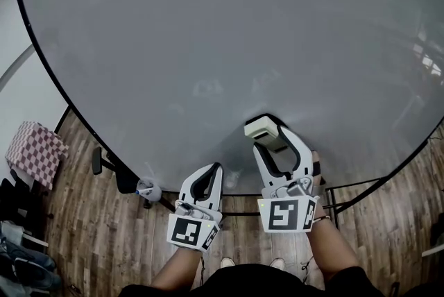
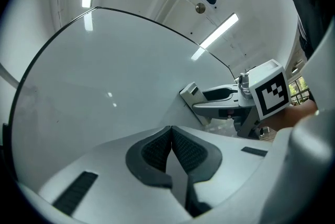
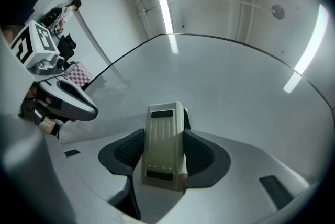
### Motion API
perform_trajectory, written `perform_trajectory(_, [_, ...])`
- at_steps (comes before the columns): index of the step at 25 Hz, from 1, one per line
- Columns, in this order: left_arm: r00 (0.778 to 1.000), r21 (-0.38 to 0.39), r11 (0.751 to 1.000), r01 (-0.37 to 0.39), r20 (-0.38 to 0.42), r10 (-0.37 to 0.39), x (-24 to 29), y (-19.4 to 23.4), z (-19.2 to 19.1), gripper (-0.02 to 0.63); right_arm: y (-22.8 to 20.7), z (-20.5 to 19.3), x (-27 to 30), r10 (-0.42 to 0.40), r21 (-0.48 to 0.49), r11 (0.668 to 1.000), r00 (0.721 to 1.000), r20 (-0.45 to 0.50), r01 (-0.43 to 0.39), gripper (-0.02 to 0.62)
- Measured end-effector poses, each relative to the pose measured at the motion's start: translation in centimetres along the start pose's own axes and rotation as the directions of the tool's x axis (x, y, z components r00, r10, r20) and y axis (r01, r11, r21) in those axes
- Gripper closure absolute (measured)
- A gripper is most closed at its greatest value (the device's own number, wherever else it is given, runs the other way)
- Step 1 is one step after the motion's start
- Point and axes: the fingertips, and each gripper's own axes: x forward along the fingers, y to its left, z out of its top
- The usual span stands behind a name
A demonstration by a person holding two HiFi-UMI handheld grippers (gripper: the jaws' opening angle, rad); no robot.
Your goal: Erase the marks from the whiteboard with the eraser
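The eraser (image 3: pixel 164 149) sits clamped between the jaws of the right claw (image 3: pixel 163 131). Its long axis runs along the jaws and points straight ahead of the claw, with the ribbed back toward the camera. In the head view the eraser (image 1: pixel 262 128) sticks out past the tips of the right claw (image 1: pixel 269 137), and its far end appears to rest on the whiteboard (image 1: pixel 208 25), low on the board.

The next move turns on where the marks lie from that end. The only traces I can make out are faint grey smudges (image 1: pixel 208 87) on the board, beyond the claw's tips and off to its left, with another faint patch (image 1: pixel 267 80) nearly straight ahead. My guess is the stroke goes forward and leftward from the claw, keeping the pad flat on the board.

The left claw (image 1: pixel 215 169) is just left of the right one and set a little back. Its jaws are pressed together on nothing (image 2: pixel 171 131), so the right hand does the wiping.
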Motion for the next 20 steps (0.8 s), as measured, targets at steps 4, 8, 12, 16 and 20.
perform_trajectory(4, [1.000, 0.005, 1.000, -0.010, -0.002, 0.010, -0.1, 0.3, 0.0, 0.588, 0.4, 0.0, 0.2, 0.009, -0.008, 1.000, 1.000, -0.004, -0.009, 0.337])
perform_trajectory(8, [1.000, 0.004, 1.000, -0.022, 0.001, 0.022, -0.3, 0.6, 0.2, 0.588, 1.2, 0.0, 0.2, 0.020, -0.045, 0.999, 1.000, -0.012, -0.020, 0.339])
perform_trajectory(12, [1.000, 0.004, 1.000, -0.029, 0.003, 0.029, -0.6, 0.3, 0.4, 0.587, 2.7, -0.2, 0.4, 0.047, -0.074, 0.996, 0.999, -0.022, -0.048, 0.341])
perform_trajectory(16, [0.999, 0.005, 0.999, -0.045, 0.000, 0.045, -1.2, 0.6, 0.6, 0.587, 4.2, -0.3, 0.7, 0.076, -0.101, 0.992, 0.997, -0.031, -0.079, 0.341])
perform_trajectory(20, [0.998, 0.007, 0.998, -0.061, -0.008, 0.061, -2.2, 0.8, 0.5, 0.588, 6.4, -0.6, 0.9, 0.122, -0.136, 0.982, 0.992, -0.045, -0.127, 0.341])
